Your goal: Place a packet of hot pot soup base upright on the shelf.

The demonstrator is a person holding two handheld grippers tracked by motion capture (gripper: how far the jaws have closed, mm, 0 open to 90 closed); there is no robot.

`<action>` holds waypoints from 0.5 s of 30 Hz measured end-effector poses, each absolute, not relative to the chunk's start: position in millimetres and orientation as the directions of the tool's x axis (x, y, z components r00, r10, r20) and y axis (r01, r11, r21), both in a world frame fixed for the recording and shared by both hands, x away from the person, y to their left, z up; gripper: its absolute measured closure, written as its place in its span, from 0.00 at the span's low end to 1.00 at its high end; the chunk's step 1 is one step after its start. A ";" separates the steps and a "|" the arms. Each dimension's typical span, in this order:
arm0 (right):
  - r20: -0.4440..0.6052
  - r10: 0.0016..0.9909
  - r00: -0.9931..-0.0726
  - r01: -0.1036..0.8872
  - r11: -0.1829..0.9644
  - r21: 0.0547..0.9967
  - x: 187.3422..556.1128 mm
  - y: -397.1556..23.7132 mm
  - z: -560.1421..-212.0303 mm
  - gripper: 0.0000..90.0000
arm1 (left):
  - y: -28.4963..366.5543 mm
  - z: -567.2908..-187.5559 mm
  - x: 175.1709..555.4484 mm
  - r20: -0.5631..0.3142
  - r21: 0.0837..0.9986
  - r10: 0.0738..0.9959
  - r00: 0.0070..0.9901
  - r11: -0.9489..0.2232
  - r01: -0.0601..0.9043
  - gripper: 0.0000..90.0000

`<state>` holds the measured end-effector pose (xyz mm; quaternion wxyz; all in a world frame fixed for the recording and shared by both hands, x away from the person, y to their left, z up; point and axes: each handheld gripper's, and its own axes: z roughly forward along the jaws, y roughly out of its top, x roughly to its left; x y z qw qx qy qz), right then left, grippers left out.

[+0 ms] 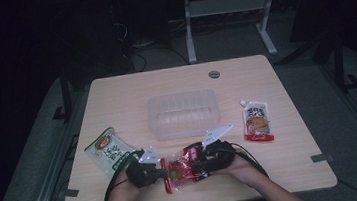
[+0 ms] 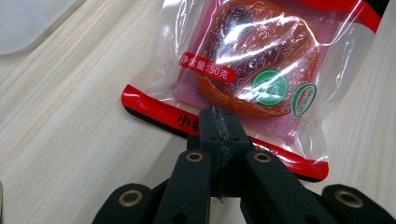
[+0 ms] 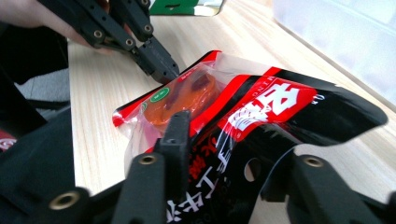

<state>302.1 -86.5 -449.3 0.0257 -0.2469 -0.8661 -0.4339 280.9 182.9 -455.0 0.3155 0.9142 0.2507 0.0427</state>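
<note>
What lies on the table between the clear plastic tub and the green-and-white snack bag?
Bare wooden table; nothing lies between the clear plastic tub and green-and-white snack bag, as the high view shows.

Glossy, crinkled clear plastic snack packet (image 2: 252, 70) on a matt, pale wood-grain table (image 2: 70, 130); frosted translucent plastic box (image 1: 183, 114)

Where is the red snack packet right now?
In the high view the red snack packet lies at the table's near edge, between the left tool and right tool, in front of the clear plastic container.
</note>
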 end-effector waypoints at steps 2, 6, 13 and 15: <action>0.264 0.400 -0.877 0.452 0.506 0.734 303.5 -86.0 -449.3 0.79 | 183.0 -455.1 281.2 -0.080 0.599 0.485 0.871 -0.675 0.431 1.00; 0.276 0.376 -0.885 0.447 0.520 0.728 306.7 -86.0 -449.7 0.92 | 183.3 -454.8 281.5 -0.076 0.596 0.480 0.874 -0.681 0.426 1.00; 0.292 0.339 -0.895 0.438 0.536 0.721 311.4 -86.5 -451.3 0.98 | 183.6 -455.1 281.9 -0.082 0.598 0.482 0.873 -0.677 0.429 1.00; 0.302 0.332 -0.893 0.442 0.530 0.724 312.6 -87.0 -451.1 0.99 | 183.6 -455.1 281.9 -0.082 0.598 0.482 0.873 -0.677 0.430 1.00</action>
